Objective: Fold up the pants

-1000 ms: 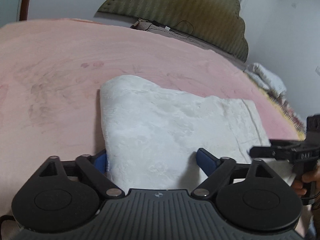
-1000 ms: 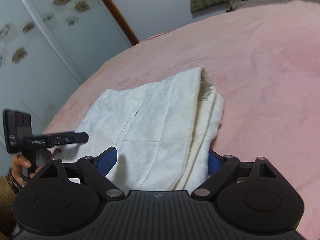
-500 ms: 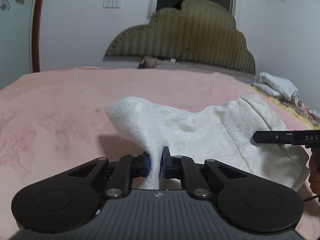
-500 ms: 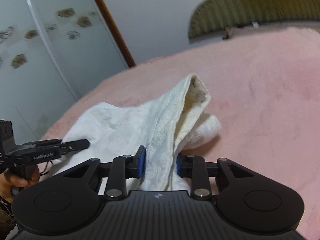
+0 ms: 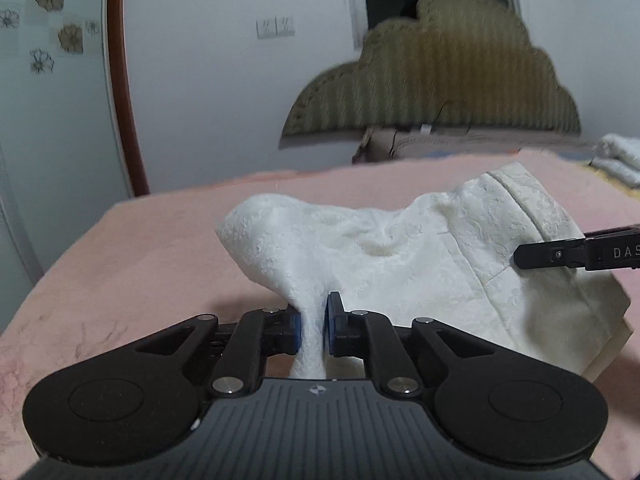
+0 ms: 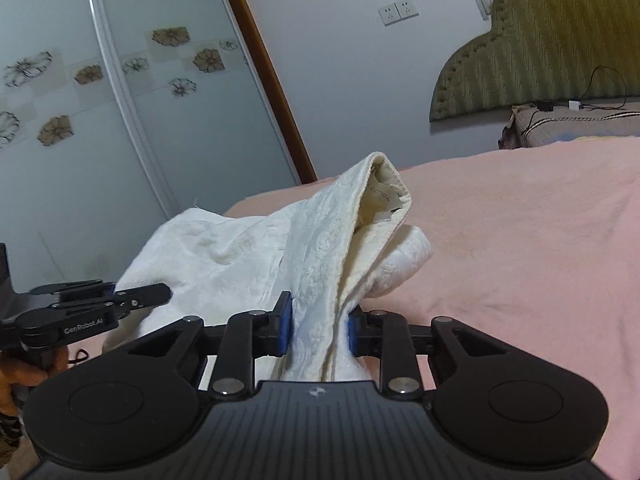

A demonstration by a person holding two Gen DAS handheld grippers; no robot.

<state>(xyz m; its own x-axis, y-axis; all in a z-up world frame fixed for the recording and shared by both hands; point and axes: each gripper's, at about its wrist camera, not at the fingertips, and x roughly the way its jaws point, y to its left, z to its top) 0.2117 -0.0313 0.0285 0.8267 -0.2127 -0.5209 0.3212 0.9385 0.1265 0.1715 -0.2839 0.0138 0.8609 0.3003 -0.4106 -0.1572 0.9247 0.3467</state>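
White textured pants point(image 5: 400, 248) lie partly folded on a pink bed, and their near edge is lifted. My left gripper point(image 5: 314, 320) pinches a narrow bunch of that edge between its blue pads; its jaws are opening slightly, with the cloth still pressed between them. My right gripper point(image 6: 318, 320) is shut on a thicker bunch of the pants point(image 6: 224, 256) at the waistband end, where a label shows. Each gripper appears in the other's view: the right gripper point(image 5: 520, 258) at the right edge, and the left gripper point(image 6: 160, 292) at the left, held by a hand point(image 6: 24, 376).
The pink blanket point(image 5: 160, 248) covers the bed all around the pants. An olive padded headboard point(image 5: 440, 92) and a pillow point(image 6: 580, 124) with a cable stand at the far end. Flowered sliding doors point(image 6: 100, 120) rise on the left. A folded white cloth point(image 5: 616, 156) lies far right.
Both grippers went from open around the pants' near edge to shut on it. They then rose with it, so the cloth now hangs up off the blanket.
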